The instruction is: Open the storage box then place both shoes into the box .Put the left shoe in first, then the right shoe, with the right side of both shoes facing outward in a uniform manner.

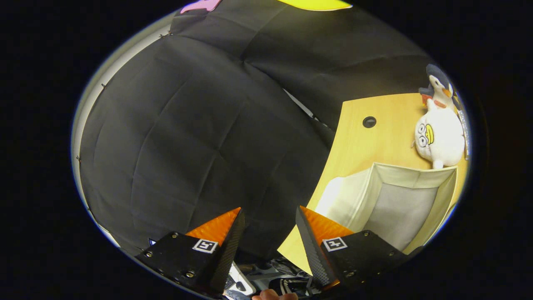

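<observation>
The gripper is tilted sideways, its two fingers spread apart with nothing between them; only dark cloth shows through the gap. Below the fingers lies a jumble of cables and dark gear, too blurred to make out, and the tip of a person's hand just shows beneath it.

Just beyond the right-hand finger is the wooden table, a pale yellow board with a smooth, bare top and a curved edge. On it, close to that finger, sits the storage box, a cream fabric box standing open, its grey inner floor visible and no shoes seen inside. Its near wall catches bright light.

Farther along the table, past the box, a round dark hole is set in the board. Beside the box's far rim lies a white plush duck, and just beyond it a plush penguin.

Behind everything hangs the black cloth wall, creased in squares, with a pale strip of room at its far edge.
</observation>
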